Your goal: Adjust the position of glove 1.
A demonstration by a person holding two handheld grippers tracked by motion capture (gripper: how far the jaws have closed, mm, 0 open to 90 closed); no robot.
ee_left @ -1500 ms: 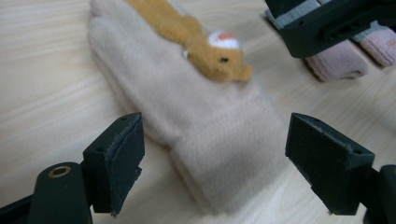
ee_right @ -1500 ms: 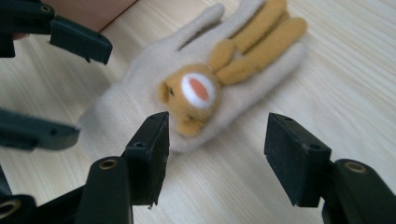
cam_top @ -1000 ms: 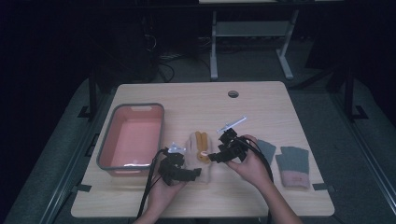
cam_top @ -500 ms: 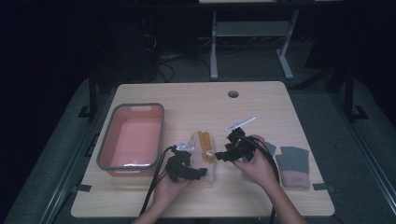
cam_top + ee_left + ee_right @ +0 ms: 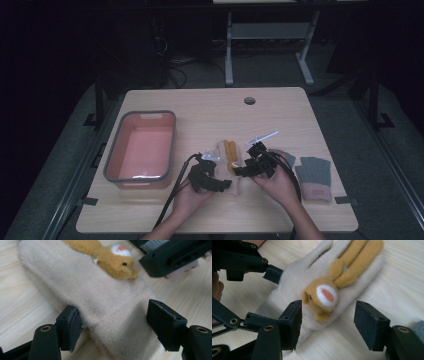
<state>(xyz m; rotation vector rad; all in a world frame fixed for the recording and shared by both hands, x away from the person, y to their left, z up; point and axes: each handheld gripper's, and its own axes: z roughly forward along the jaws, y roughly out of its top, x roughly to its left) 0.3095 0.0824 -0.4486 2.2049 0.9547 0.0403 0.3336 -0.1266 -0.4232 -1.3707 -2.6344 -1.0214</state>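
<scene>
Nearest the person, two hands come in from the bottom edge of the high view, each carrying a black claw over the near middle of the wooden counter (image 5: 300, 210). The left claw (image 5: 113, 323) straddles the cuff end of a cream glove (image 5: 100, 302): one pad sits against the cuff's edge while the other stands clear of the fabric, so the claw is released around the cuff rather than clamped on it, its jaws having just been closing. The right claw (image 5: 327, 325) is likewise released, its two pads set wide apart on either side of the glove's palm, where a sewn-on orange rabbit face (image 5: 323, 296) sits, and touching neither.

The glove lies flat on the counter between the two claws, just right of the red tub. In the high view its long axis runs near to far: the cuff points toward the person and the fingers, with the rabbit's two orange ears (image 5: 231, 150) laid along them, point away toward the far edge.

Left of the glove stands a red tub (image 5: 112, 165) with a grey rim. Right of the right hand lies a pair of grey gloves (image 5: 315, 175). Just beyond the right claw lies a small clear plastic piece (image 5: 262, 136). Farther off, near the far edge, is a round cable hole (image 5: 249, 100).
</scene>
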